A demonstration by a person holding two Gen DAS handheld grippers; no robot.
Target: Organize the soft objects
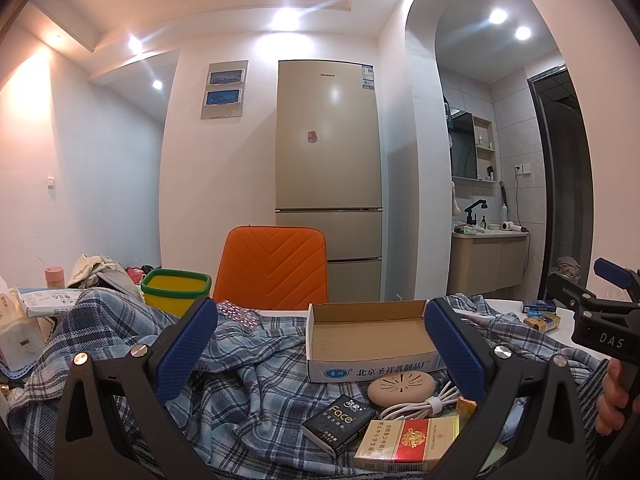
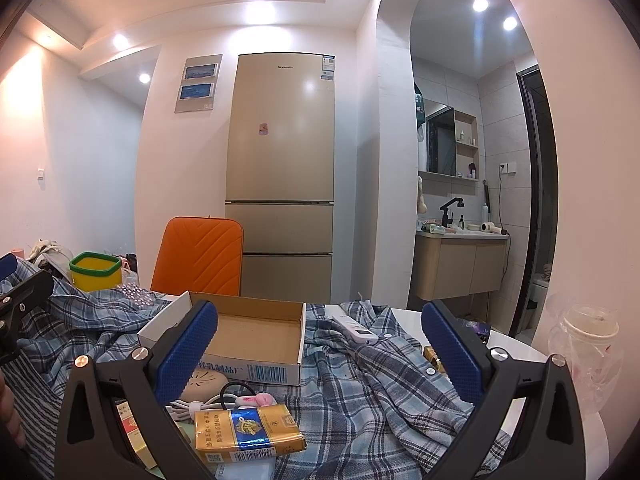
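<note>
Nearest the lenses, the left gripper (image 1: pixel 320 356) and right gripper (image 2: pixel 320 356) both gape wide, holding nothing. The blue plaid shirt (image 2: pixel 384 384), crumpled across the table, spreads left to right beneath and ahead of both, its buttoned edge nearer the right. The open cardboard box (image 2: pixel 256 336) and gold cigarette pack (image 2: pixel 248 432) lie on it, hiding its outline.

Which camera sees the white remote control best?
The right wrist view. There the white remote control lies in full sight on the plaid shirt, just right of the cardboard box. In the left wrist view I cannot make out the remote; that gripper's right finger covers the cloth beside the box.
</note>
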